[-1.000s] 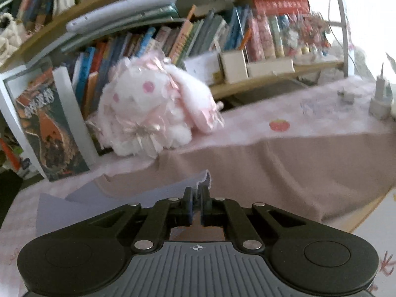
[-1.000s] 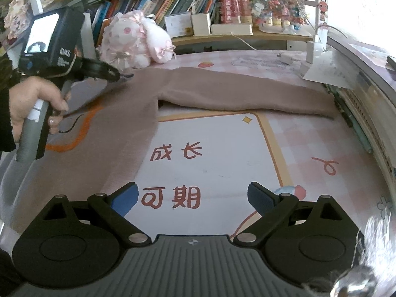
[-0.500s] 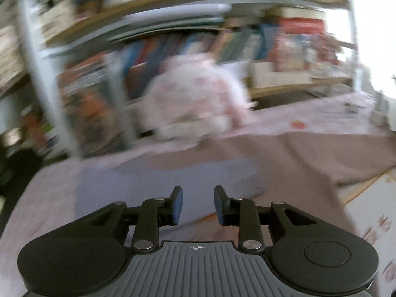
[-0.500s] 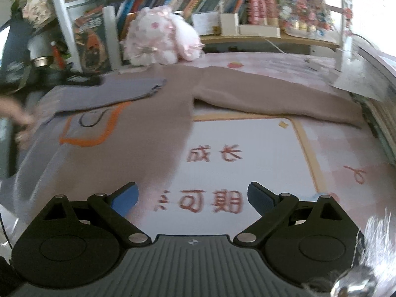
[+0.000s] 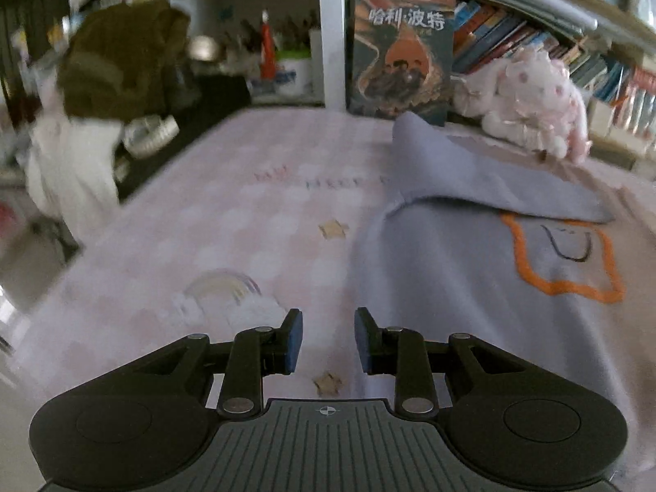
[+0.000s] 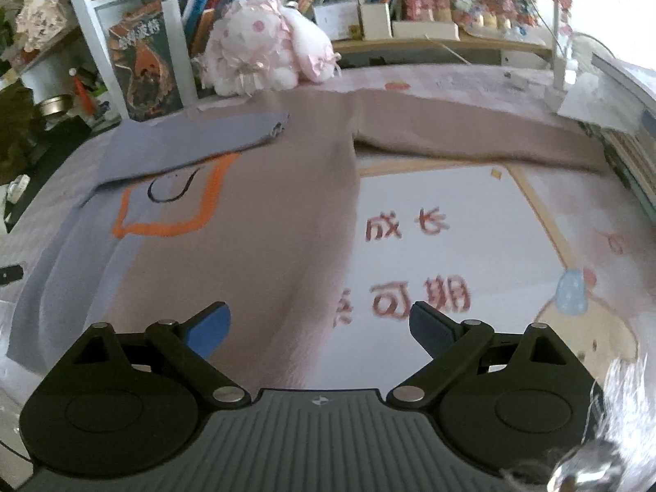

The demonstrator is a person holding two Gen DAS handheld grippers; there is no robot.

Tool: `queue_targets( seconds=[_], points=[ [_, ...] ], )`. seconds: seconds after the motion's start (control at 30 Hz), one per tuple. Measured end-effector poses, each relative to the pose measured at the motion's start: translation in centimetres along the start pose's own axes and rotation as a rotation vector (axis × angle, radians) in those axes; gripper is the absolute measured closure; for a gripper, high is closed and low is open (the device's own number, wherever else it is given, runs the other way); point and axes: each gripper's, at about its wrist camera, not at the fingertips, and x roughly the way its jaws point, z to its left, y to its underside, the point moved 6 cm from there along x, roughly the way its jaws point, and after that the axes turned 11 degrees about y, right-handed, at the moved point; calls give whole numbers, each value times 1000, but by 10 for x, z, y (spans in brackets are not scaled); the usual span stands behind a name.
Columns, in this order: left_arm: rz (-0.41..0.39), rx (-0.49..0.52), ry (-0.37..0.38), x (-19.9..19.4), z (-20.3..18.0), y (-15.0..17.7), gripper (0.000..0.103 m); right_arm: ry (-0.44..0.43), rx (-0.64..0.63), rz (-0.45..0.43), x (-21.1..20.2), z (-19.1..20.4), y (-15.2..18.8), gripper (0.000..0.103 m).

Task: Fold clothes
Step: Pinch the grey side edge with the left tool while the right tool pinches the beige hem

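now both grippers, left gripper (image 5: 328, 340) and right gripper (image 6: 317, 326), hang open and empty; the right should pinch the brown sleeve (image 6: 471, 141) at its cuff and fold it flat across the sweater (image 6: 254, 221).

A desk covered with a pale pink checked mat (image 6: 459, 82) carries a brown and grey-blue sweater (image 6: 262, 221) lying flat, its grey-blue sleeve (image 6: 192, 143) folded across the chest over an orange outlined motif, its brown sleeve (image 6: 471, 139) stretched toward the right edge. A white panel with red characters (image 6: 434, 246) shows on the mat beside the sweater. At the far edge a fluffy pink-and-white plush toy (image 6: 262, 45) rests beside an upright dark illustrated book (image 6: 143, 69).
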Motion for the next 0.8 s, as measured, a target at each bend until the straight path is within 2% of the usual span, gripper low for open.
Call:
queue_targets(
  seconds=[0.07,0.13,0.17,0.2,0.23,0.3,0.37,0.4,0.47,0.5,0.57,0.67,0.8],
  points=[
    [17,-36,36,3,6,3,74,22,22,17,-3,5,6,11],
    [25,-55,66,6,10,5,66,42,36,23,-6,8,11,16],
    [28,-64,82,8,12,6,60,52,42,27,-8,10,14,22],
    [32,-74,98,9,14,7,59,61,48,31,-10,11,16,28],
    [34,-75,111,11,15,8,59,71,53,37,-11,13,18,32],
    [39,-78,135,12,18,9,60,90,63,47,-13,15,23,49],
    [40,-88,160,14,20,10,61,108,77,57,-15,16,27,57],
    [36,-92,168,14,20,10,62,115,83,59,-16,17,28,60],
    [28,-109,184,14,23,10,68,124,100,62,-17,17,30,72],
    [32,-129,208,14,23,10,81,122,106,63,-18,18,30,76],
    [52,-179,269,16,24,11,98,118,116,66,-18,20,31,87],
    [52,-185,281,15,22,13,99,117,109,67,-18,26,29,92],
    [14,-201,264,9,31,10,100,109,95,63,-16,34,27,93]
  ],
)
